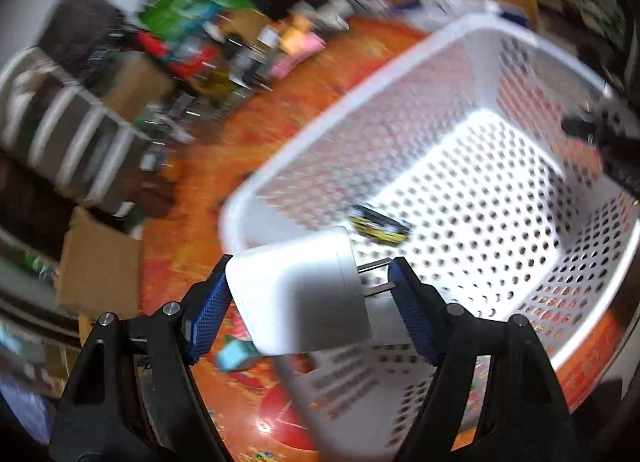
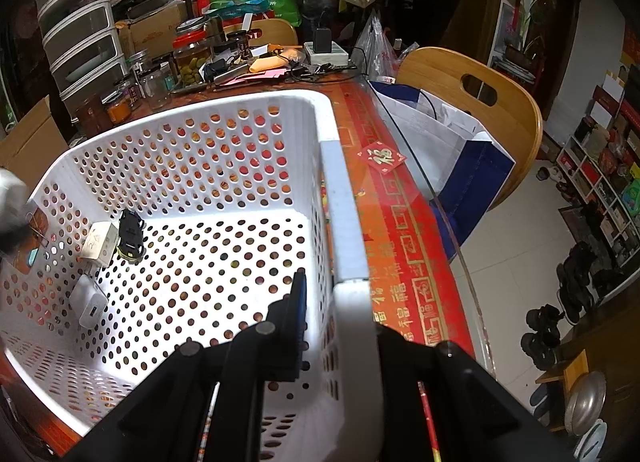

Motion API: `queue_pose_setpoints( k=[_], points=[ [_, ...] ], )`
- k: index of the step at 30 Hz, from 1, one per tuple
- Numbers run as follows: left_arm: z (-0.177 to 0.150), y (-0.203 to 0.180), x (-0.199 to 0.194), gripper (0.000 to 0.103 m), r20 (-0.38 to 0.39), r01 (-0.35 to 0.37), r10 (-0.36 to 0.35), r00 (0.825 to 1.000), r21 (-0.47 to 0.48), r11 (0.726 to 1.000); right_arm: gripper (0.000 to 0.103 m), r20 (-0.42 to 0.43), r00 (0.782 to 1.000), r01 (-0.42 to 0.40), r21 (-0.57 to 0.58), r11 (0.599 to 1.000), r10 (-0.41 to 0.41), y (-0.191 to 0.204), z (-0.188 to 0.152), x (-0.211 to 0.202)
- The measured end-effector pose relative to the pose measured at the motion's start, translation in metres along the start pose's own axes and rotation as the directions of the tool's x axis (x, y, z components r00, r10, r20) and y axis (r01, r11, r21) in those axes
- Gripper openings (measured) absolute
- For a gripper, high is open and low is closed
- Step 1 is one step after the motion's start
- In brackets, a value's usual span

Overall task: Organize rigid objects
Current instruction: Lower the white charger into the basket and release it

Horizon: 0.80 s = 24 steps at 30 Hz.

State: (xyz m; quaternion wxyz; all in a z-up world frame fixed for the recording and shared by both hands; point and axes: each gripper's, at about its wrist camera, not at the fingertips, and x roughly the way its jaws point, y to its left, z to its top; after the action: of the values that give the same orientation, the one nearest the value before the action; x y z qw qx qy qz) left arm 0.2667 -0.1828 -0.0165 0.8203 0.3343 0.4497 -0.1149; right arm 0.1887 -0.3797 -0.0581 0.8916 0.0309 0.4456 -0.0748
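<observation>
Two grippers busy: we keep the right gripper [image 2: 320, 326] clamped on the basket [image 1: 340, 93] rim, bottom middle, & the left gripper [image 1: 310, 302] squeezing the white charger [image 1: 296, 294], frame center-bottom, drops it gently inside.

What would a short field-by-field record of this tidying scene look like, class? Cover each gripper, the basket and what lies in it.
left gripper: shut on a white charger, prongs against one pad, at the basket's near corner
right gripper: shut on the basket's rim
basket: white, perforated, on a red patterned table
in basket: a black and yellow toy car, two white plug adapters
view quality: left wrist view blurred
</observation>
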Motion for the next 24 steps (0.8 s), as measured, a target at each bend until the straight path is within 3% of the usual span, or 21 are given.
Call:
queue_pose_setpoints(
  k=[6, 12, 21, 24],
  points=[
    [0.02, -0.034, 0.053, 0.075, -0.169, 0.006, 0.01, 0.986, 0.099, 0.995, 0.01, -0.01, 1.0, -0.004, -0.003, 1.0, 0.004, -0.001, 0.0, 0.0],
    [0.022, -0.052, 0.083, 0.075, -0.256, 0.036, 0.009, 0.967, 0.169, 0.985, 0.01, -0.008, 1.0, -0.007, -0.006, 1.0, 0.007, -0.001, 0.0, 0.0],
    [0.025, -0.042, 0.098, 0.076, -0.303, 0.058, -0.006, 0.953, 0.163, 0.985, 0.011, -0.01, 1.0, -0.009, -0.011, 1.0, 0.009, -0.001, 0.001, -0.001],
    [0.025, -0.04, 0.092, 0.081, -0.267, 0.047, 0.0, 0.964, 0.17, 0.984, 0.011, -0.01, 1.0, -0.009, -0.011, 1.0, 0.009, 0.0, 0.001, 0.0]
  ],
)
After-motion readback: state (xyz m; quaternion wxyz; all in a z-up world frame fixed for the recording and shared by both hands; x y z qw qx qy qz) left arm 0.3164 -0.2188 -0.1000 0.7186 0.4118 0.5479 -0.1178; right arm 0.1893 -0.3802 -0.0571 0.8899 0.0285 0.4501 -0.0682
